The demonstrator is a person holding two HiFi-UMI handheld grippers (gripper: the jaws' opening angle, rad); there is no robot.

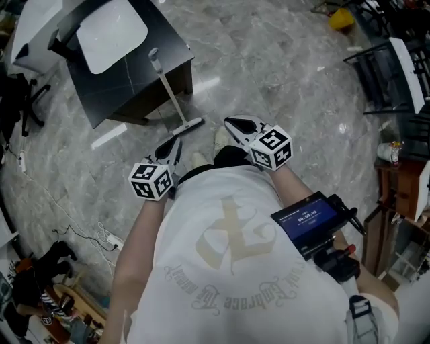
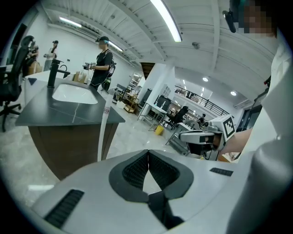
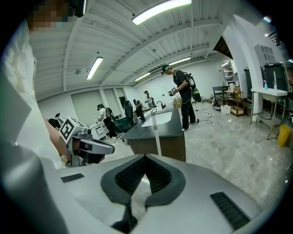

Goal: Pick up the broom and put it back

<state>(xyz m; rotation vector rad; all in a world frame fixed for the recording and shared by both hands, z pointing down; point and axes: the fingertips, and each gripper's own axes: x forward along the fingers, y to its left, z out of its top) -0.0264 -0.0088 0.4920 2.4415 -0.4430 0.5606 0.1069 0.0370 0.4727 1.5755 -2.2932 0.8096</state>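
Note:
The broom (image 1: 172, 95) has a white handle that leans against the dark sink counter (image 1: 149, 62), and its flat head rests on the marble floor. Both grippers are held side by side, short of the broom and pointing toward it. My left gripper (image 1: 176, 142) is shut with nothing between its pads. My right gripper (image 1: 232, 123) is also shut and empty. In the left gripper view the broom handle (image 2: 101, 136) stands ahead and left of the jaws (image 2: 148, 151). In the right gripper view the broom handle (image 3: 156, 131) rises just beyond the jaws (image 3: 145, 156), in front of the counter (image 3: 170, 126).
A white basin (image 1: 111, 27) is set into the counter. Black racks (image 1: 384, 74) and a yellow object (image 1: 341, 18) stand at the far right. Cables and a power strip (image 1: 111, 239) lie on the floor at the left. A person (image 3: 181, 97) stands beyond the counter.

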